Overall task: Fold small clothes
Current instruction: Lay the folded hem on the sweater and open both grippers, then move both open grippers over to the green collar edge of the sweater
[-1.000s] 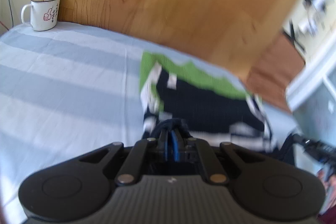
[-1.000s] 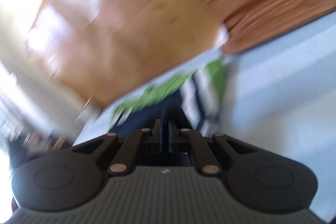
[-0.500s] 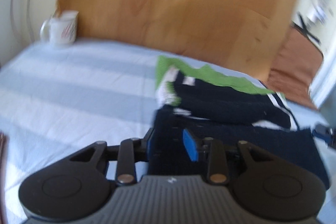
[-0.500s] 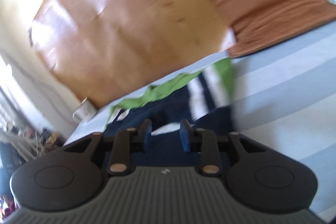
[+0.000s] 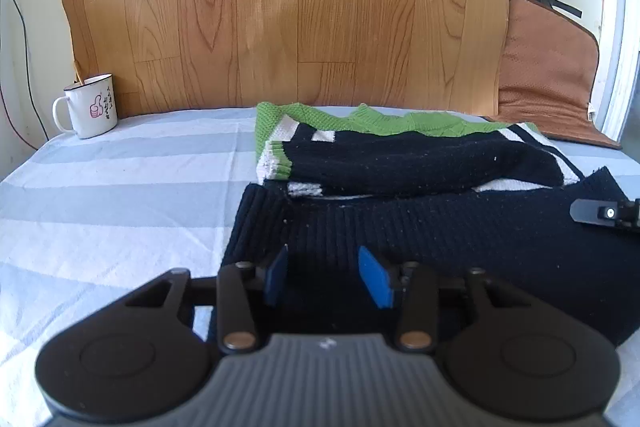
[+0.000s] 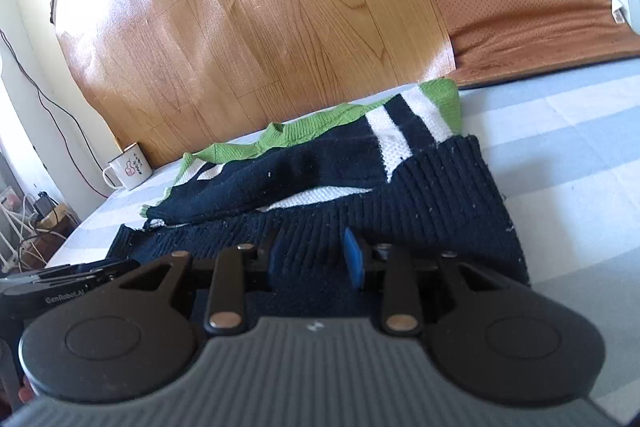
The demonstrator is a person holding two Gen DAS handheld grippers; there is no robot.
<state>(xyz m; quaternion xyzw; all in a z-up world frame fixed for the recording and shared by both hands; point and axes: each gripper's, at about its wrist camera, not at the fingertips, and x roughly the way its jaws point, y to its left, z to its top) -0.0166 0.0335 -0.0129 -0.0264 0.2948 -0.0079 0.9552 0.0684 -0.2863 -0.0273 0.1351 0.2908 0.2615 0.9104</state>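
Striped sheet point(image 5: 120, 187) holds one sweater point(image 5: 440, 227), one mug point(image 5: 90, 111).

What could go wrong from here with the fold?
1. Both claws, left and right, have just been opening over the sweater's dark ribbed hem; the blue pads could snag the knit as they pull away.
2. The fold lies uneven, with the sleeve bunched on top, so it may slump or spring open.
3. The mug stands at the cloth's far corner; a wide sweep could tip it.
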